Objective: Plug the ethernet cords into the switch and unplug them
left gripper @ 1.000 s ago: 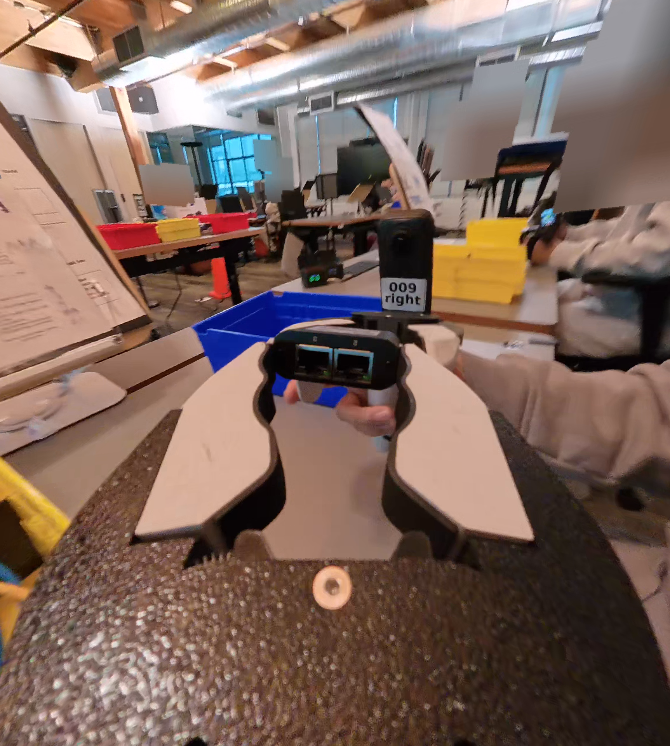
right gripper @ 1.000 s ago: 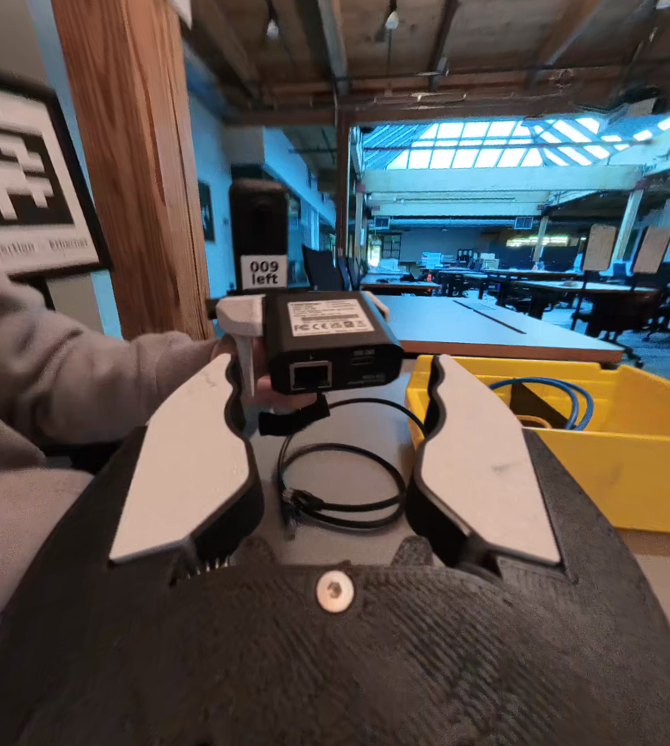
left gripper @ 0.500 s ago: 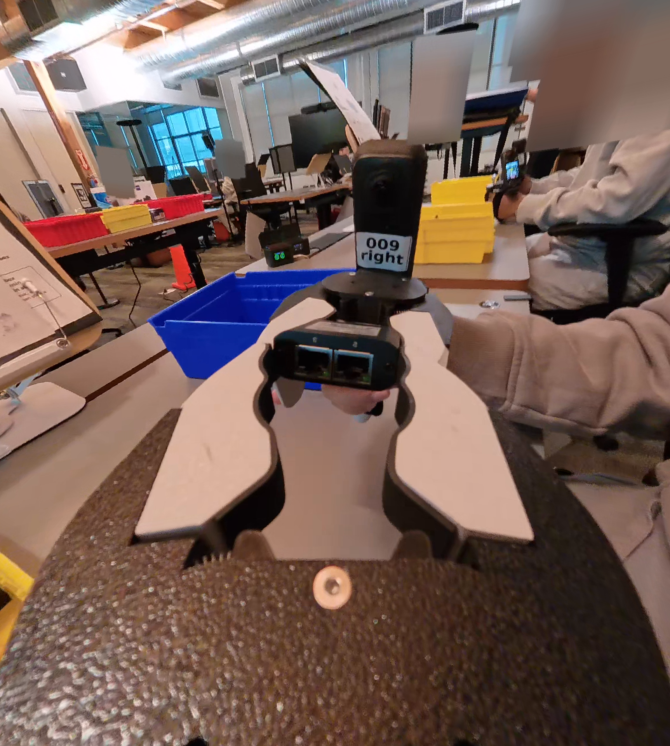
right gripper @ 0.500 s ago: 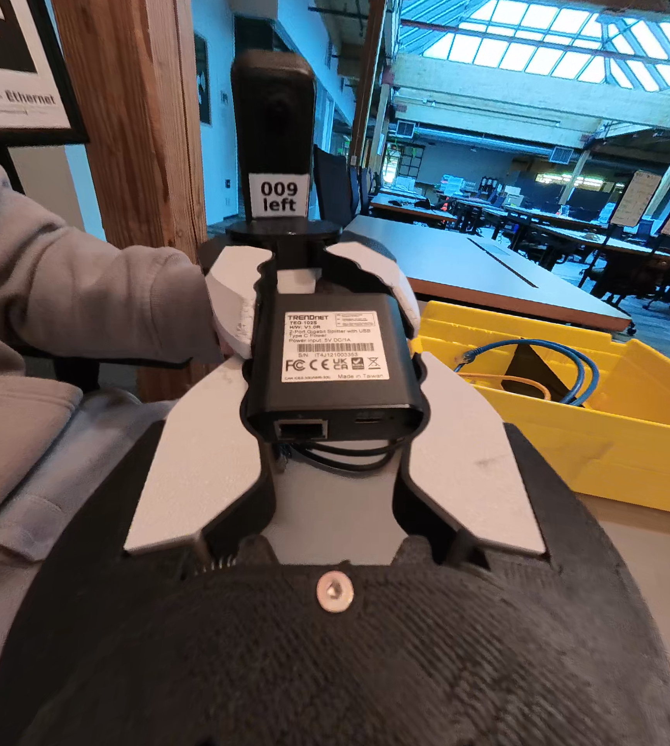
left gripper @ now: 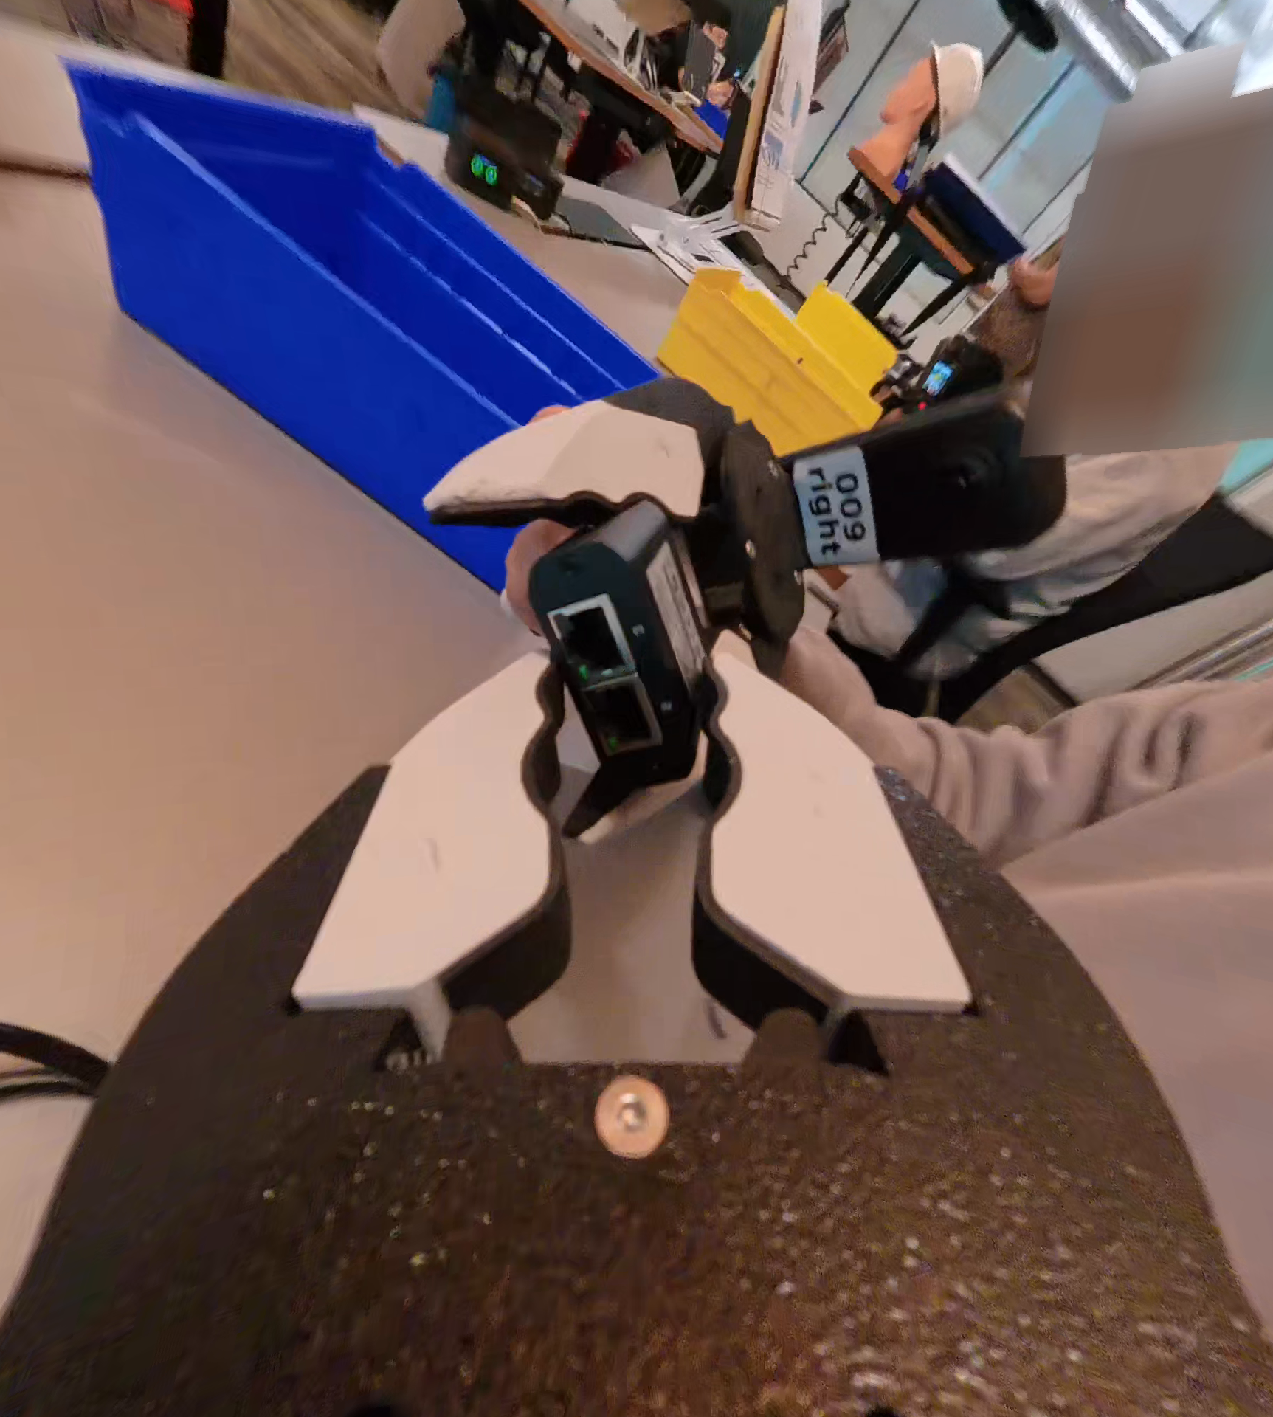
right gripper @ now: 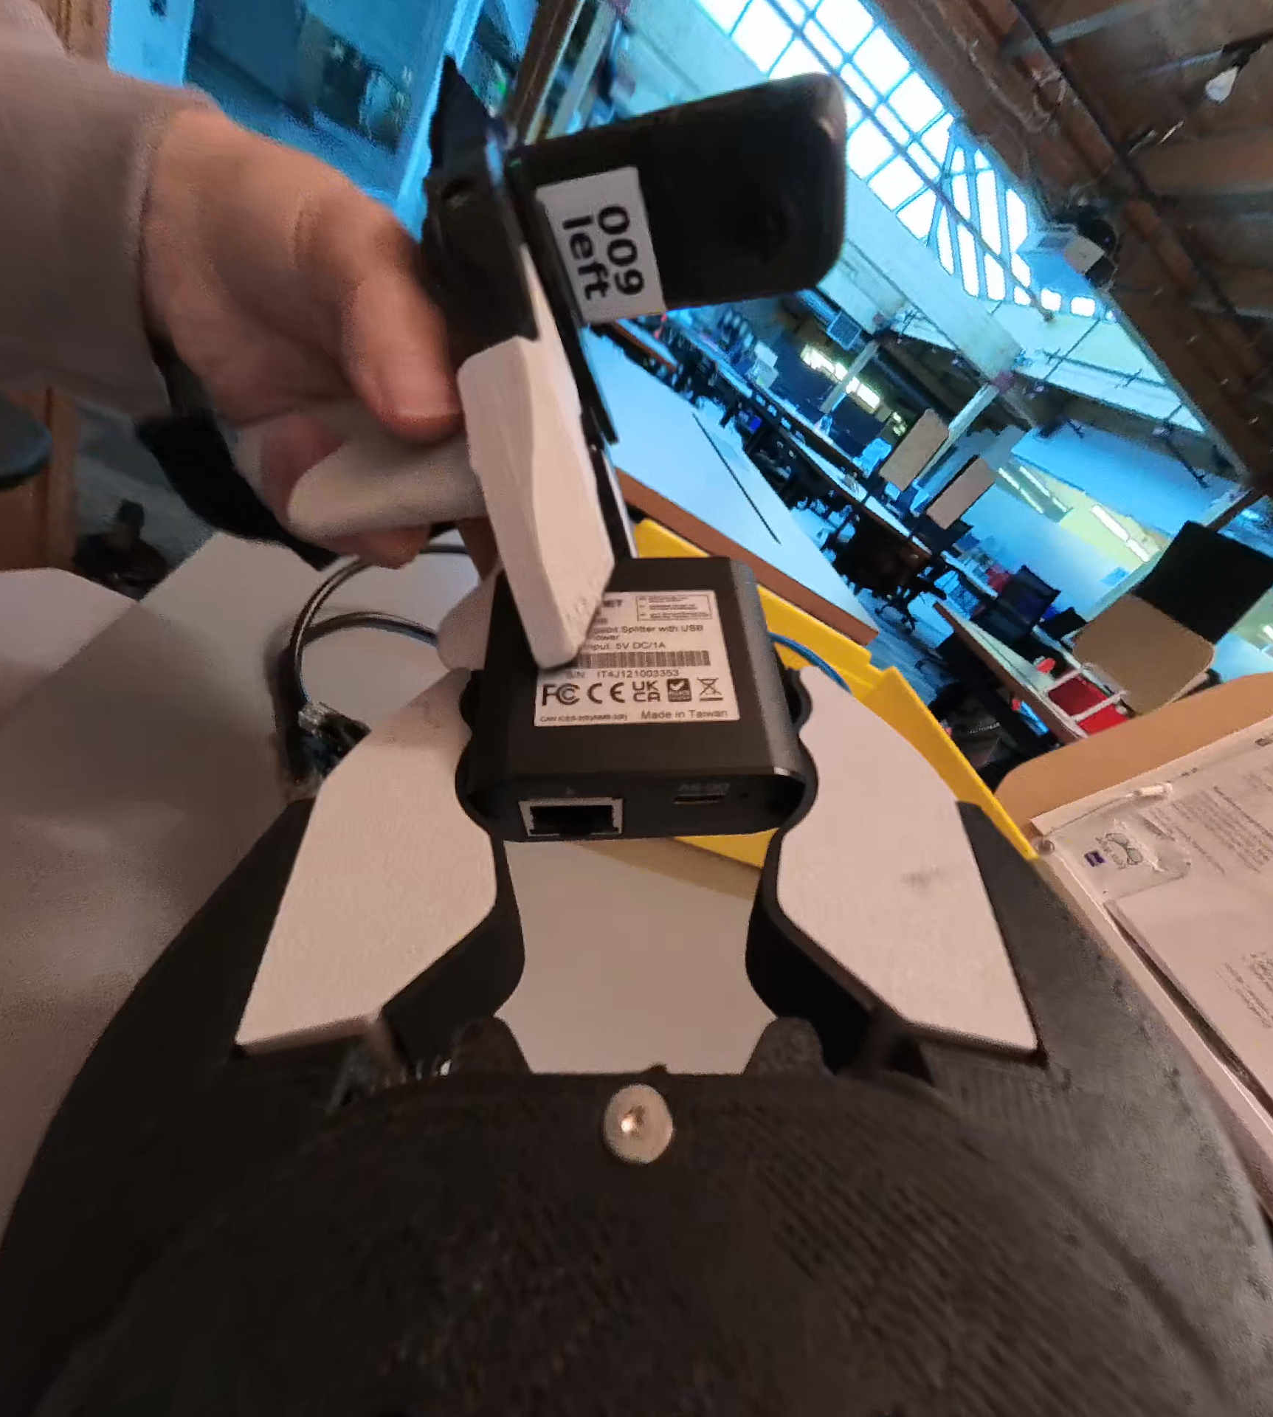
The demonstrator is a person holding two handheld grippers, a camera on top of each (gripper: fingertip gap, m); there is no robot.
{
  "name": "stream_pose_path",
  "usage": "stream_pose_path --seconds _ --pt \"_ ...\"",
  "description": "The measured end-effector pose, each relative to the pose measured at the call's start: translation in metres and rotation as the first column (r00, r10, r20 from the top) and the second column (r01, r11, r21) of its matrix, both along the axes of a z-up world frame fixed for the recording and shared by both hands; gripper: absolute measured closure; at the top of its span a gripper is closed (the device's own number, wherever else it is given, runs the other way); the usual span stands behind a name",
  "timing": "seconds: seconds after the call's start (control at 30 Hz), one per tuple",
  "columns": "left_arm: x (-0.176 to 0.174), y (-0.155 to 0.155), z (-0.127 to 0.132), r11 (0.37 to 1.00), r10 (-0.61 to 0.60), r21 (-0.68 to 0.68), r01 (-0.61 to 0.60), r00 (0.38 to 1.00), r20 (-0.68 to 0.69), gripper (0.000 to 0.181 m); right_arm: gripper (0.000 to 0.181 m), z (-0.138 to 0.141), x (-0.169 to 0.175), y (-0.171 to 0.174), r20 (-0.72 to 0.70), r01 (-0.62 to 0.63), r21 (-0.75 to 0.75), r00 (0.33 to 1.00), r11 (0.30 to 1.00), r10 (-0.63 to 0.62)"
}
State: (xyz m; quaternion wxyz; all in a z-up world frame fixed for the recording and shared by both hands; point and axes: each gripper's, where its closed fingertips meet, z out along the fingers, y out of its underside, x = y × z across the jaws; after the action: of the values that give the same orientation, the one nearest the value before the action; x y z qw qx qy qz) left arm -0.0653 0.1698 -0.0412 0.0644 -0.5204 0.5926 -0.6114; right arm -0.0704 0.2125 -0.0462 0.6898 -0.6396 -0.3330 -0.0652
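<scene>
The black switch [left gripper: 621, 659] is in the air between both grippers. In the left wrist view its two empty ports face me, stacked upright. My left gripper [left gripper: 629, 705] is shut on its flat top and bottom faces. The right gripper's upper finger [left gripper: 579, 468] and lower finger clasp its far end. In the right wrist view my right gripper [right gripper: 633, 736] is shut on the narrow sides of the switch [right gripper: 633, 736], labelled face up, one empty port towards me. The left gripper's white finger [right gripper: 541, 521] rests on that label. Black and blue cords [right gripper: 311, 613] lie on the table behind.
A blue bin [left gripper: 311, 291] and stacked yellow bins [left gripper: 771, 360] stand beyond the switch. A yellow bin [right gripper: 832, 659] with a blue cord sits behind the switch. A board with papers [right gripper: 1231, 882] is at the right. A black cord [left gripper: 4, 1050] lies at the left edge. Less than 4 cm separates the two grippers' tips.
My right gripper has closed on the switch's sides. My left gripper has turned a quarter turn around the switch and now pinches its flat faces with a narrower gap. Both views have tilted.
</scene>
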Motion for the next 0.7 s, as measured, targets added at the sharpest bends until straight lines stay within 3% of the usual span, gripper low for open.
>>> stream_pose_path --seconds 0.13,0.27,0.4,0.53,0.6,0.7 --pt "-0.001 -0.005 -0.008 0.984 -0.049 -0.177 0.023 0.989 -0.142 0.157 0.105 -0.01 0.001 -0.002 0.034 -0.002 -0.029 0.999 1.0 0.003" --pt "0.001 -0.007 -0.011 0.959 -0.07 -0.283 0.015 0.981 -0.182 0.158 0.103 -0.01 -0.003 -0.003 -0.051 -0.044 -0.03 0.998 0.999 0.042" --pt "-0.001 -0.008 -0.012 0.962 -0.108 -0.269 0.05 0.973 -0.203 0.158 0.098 -0.01 -0.007 -0.002 -0.046 -0.044 -0.018 0.998 0.999 0.043" --pt "-0.001 -0.007 -0.013 0.964 -0.121 -0.258 0.065 0.971 -0.205 0.157 0.101 -0.017 -0.003 -0.001 -0.097 0.01 -0.1 0.995 0.995 -0.019" --pt "0.001 -0.002 -0.007 0.981 -0.105 -0.177 0.08 0.985 -0.138 0.153 0.102 -0.015 0.001 -0.005 -0.175 0.051 -0.104 0.982 0.993 -0.069" --pt "-0.003 0.034 0.012 1.0 -0.011 0.023 0.011 1.0 0.018 0.144 0.102 -0.011 0.022 -0.023 -0.341 0.139 -0.079 0.927 0.987 -0.158"
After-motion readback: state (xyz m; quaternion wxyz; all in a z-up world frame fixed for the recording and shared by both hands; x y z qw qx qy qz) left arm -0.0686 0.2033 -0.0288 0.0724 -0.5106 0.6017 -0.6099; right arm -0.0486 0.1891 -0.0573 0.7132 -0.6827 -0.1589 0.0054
